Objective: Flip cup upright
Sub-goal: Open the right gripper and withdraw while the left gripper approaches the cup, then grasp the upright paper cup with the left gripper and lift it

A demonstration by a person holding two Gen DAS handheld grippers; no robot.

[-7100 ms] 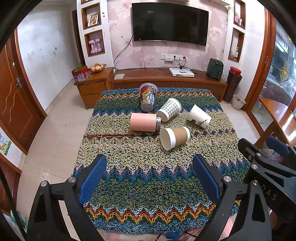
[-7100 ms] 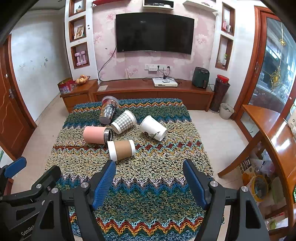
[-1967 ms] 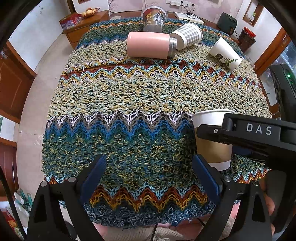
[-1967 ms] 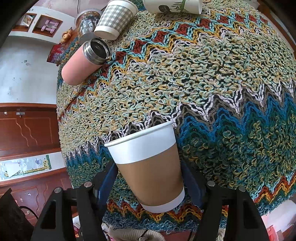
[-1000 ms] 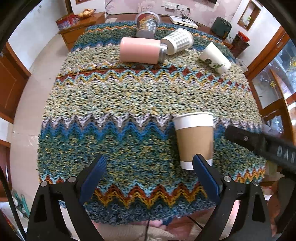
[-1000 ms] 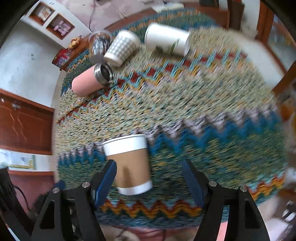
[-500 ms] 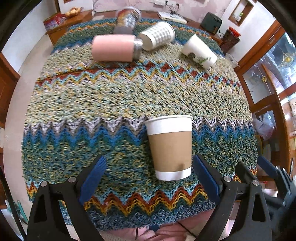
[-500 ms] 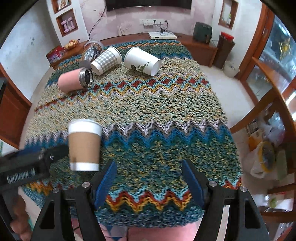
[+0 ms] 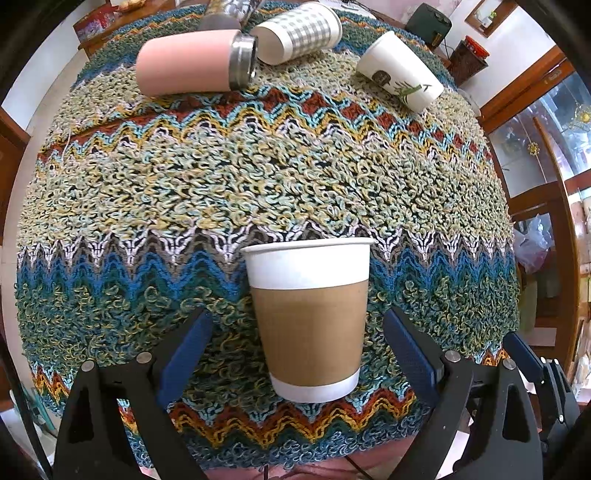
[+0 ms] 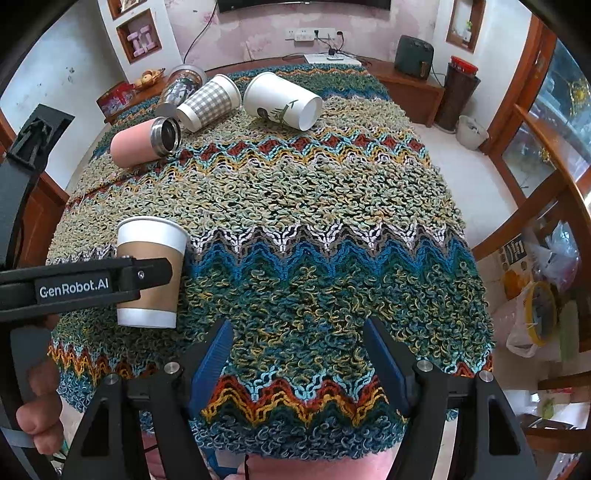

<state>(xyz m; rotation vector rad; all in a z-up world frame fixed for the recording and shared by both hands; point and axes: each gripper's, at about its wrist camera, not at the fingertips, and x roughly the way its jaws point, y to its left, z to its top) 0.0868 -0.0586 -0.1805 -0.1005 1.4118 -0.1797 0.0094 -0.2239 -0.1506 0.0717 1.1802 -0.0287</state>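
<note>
A brown-sleeved white paper cup (image 9: 309, 317) stands upright near the table's front edge; it also shows in the right wrist view (image 10: 149, 271). My left gripper (image 9: 295, 350) is open, its blue fingers on either side of the cup with gaps. My right gripper (image 10: 297, 362) is open and empty over the mat's front, to the right of the cup. Lying on their sides at the back are a pink steel tumbler (image 9: 192, 62), a checked cup (image 9: 301, 31), a white leaf-print cup (image 9: 400, 72) and a clear jar (image 10: 179, 86).
A knitted zigzag mat (image 9: 258, 177) covers the table. A wooden chair (image 10: 535, 199) stands to the right. A TV cabinet (image 10: 402, 81) runs along the back wall. The left gripper's body (image 10: 74, 284) crosses the right wrist view's left side.
The right gripper let go of the brown cup, left it upright and drew back to the right. The left gripper moved in until its open fingers flank the cup.
</note>
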